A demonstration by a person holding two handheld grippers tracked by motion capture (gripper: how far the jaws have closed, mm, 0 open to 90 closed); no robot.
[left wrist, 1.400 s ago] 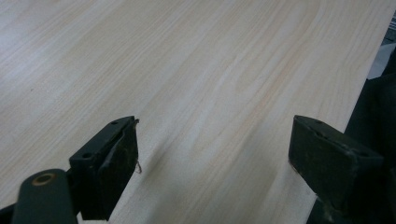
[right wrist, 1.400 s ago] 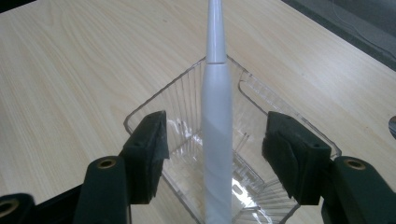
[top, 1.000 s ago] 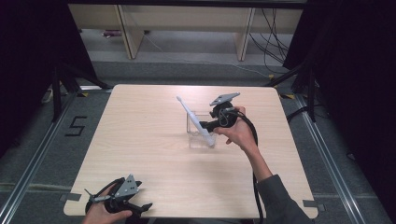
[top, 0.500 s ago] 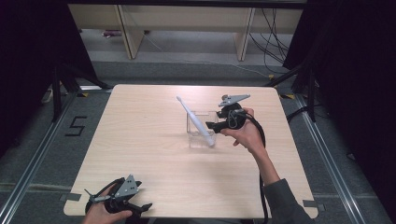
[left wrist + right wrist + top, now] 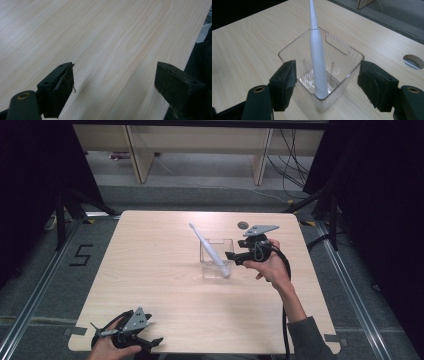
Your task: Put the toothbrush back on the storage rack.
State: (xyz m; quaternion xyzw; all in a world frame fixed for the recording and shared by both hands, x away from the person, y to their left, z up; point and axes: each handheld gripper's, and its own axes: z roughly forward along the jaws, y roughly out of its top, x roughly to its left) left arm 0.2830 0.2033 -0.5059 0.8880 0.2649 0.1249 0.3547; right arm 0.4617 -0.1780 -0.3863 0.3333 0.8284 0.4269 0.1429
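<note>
One white toothbrush (image 5: 317, 57) stands slanted in a clear plastic holder (image 5: 337, 53) near the middle of the surface (image 5: 160, 270), its base wedged in a corner so it leans on the rim. The right gripper (image 5: 231, 256) sits just beside the holder, fingers wide and holding nothing, likely having let go. The left gripper (image 5: 113, 87) rests wide at the near edge, idle.

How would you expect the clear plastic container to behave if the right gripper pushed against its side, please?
The clear plastic container looks thin-walled and probably light, so it would likely slide on the smooth wooden table. The toothbrush leans inside, reaching well above the rim, so a push might tip both. The right gripper is open beside it.
</note>
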